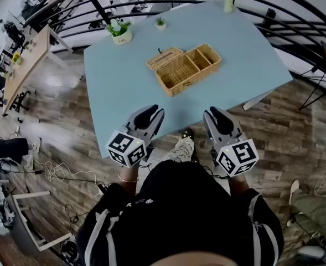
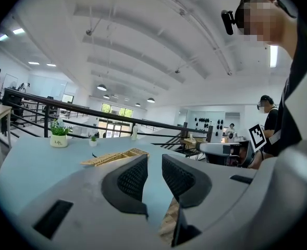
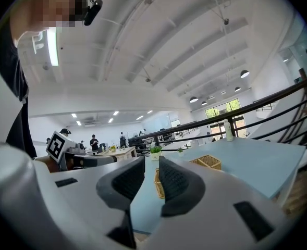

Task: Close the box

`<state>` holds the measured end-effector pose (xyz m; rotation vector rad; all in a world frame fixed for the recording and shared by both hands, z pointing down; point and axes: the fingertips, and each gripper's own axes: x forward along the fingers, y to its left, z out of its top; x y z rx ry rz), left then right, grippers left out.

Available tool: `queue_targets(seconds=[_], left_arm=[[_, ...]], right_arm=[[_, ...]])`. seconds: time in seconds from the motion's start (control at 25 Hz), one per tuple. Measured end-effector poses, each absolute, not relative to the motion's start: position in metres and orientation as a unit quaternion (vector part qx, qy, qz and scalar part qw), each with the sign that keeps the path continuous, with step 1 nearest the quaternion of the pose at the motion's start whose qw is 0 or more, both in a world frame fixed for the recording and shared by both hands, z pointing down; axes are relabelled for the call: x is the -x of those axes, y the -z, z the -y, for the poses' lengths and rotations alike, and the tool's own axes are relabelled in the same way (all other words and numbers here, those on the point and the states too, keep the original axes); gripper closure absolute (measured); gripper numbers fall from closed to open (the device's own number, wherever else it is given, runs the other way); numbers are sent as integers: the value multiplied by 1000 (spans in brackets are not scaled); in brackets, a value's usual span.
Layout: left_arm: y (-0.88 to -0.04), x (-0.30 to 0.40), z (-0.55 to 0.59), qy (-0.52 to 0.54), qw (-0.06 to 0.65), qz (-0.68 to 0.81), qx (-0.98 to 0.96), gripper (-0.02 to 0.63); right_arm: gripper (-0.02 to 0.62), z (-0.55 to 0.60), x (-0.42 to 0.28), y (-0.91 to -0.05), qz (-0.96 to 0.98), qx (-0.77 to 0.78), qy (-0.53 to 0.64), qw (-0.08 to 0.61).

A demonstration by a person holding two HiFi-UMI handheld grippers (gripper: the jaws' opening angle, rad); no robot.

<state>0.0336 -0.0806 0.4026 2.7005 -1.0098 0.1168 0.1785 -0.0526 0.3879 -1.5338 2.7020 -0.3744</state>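
A wood-plank floor [image 1: 295, 126] runs under one pale blue table [image 1: 124, 76], with a black railing [image 1: 96, 7] curving behind its far side. One person in a black top with white stripes [image 1: 179, 209] stands at the near edge of the table. One light shoe [image 1: 180, 148] shows between the two tools.

Two grippers are held just short of that near edge, side by side and well apart, both pointing across the table toward the box. The left gripper [image 1: 153, 112] has its jaws a narrow gap apart, with nothing between the pads; through the gap its own view shows only tabletop. The right gripper [image 1: 215, 114] is also narrowly parted and empty. Each carries one marker cube, two in all: the left cube [image 1: 127, 147] and the right cube [image 1: 237, 157].

One wicker box [image 1: 184, 69] sits near the middle of the table, turned at a slant, well ahead of both grippers and touched by neither. Its lid [image 1: 164, 59] is open, laid back on the far left side. The inside is divided into one large compartment and smaller ones beside it.

Two potted plants stand toward the far left of the table. The larger plant [image 1: 120, 32] is in a white pot near the corner, and the smaller plant [image 1: 160, 22] is just to its right. One pale bottle [image 1: 229, 1] stands upright at the far right edge.
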Motion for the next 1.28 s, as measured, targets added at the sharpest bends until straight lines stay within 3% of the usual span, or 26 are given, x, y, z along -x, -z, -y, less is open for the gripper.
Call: queue_targets(seconds=[1.28], left_arm=[[-453,22,258,-24,219,448,-866,491]], right_arm=[[511,231,-158,-410,-896,415,146,-54]])
